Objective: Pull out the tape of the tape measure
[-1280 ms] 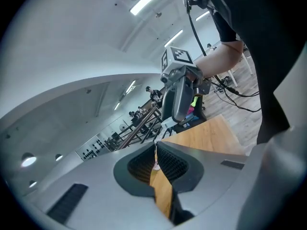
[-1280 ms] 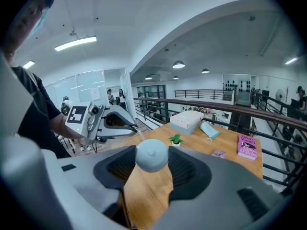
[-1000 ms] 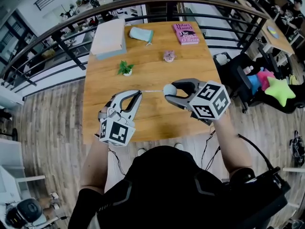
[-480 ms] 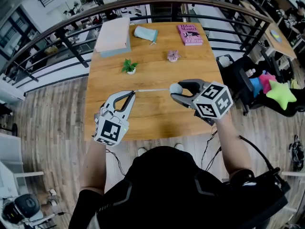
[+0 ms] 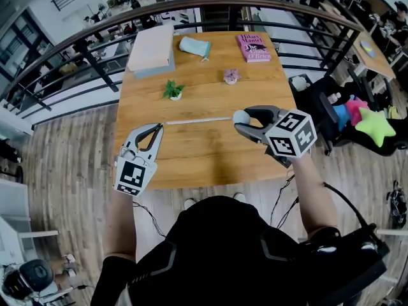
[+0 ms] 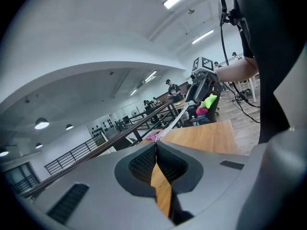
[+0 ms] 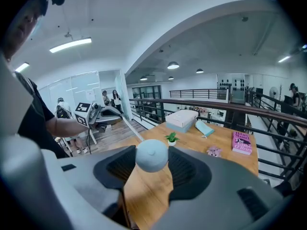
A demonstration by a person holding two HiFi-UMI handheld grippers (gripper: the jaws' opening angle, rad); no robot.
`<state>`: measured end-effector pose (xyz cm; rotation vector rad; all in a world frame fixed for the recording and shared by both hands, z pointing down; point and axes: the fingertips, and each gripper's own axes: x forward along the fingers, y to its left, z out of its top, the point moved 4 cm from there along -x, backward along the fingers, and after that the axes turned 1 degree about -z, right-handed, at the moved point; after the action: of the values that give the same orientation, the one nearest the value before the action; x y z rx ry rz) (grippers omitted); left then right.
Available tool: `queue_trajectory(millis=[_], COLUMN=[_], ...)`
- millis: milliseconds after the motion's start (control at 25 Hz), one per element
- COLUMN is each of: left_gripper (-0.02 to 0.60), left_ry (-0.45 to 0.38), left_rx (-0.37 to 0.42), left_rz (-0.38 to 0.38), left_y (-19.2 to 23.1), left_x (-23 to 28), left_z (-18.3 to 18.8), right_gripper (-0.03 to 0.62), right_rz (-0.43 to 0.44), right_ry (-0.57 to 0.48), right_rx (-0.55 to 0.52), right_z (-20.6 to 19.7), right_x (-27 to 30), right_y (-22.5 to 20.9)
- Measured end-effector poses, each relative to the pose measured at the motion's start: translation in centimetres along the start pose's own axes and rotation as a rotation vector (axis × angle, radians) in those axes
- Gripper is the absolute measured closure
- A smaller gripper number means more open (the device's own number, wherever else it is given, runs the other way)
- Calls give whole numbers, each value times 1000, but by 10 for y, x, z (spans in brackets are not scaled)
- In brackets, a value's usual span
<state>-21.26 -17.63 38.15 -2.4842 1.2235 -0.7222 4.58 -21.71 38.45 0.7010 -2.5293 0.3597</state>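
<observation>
Grey round tape measure [image 7: 152, 155]: clamped in right gripper [image 5: 244, 119].
Thin white tape [image 5: 197, 120]: stretched over wooden table [image 5: 204, 155], end pinched in closed left gripper [image 5: 158, 127].

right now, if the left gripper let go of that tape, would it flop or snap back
Probably snaps back: the tape runs taut and straight to the round tape measure, suggesting spring tension. It looks thin, so likely floppy once slack.

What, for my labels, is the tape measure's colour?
Pale blue-grey tape measure; right gripper view shows it best.
</observation>
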Motion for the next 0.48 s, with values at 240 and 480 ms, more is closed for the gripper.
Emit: queue_trajectory(millis=[240, 480], left_gripper=[552, 552], left_ry=[3, 7], left_rx=[-11, -27], left_rz=[5, 16], left_y=[2, 5], left_x=[2, 5], left_z=[-2, -5], right_gripper=[370, 370], right_rz=[-2, -31], right_ry=[6, 20], right_rx=[6, 15], right_z=[0, -5], right_x=[3, 4], right_y=[-1, -5])
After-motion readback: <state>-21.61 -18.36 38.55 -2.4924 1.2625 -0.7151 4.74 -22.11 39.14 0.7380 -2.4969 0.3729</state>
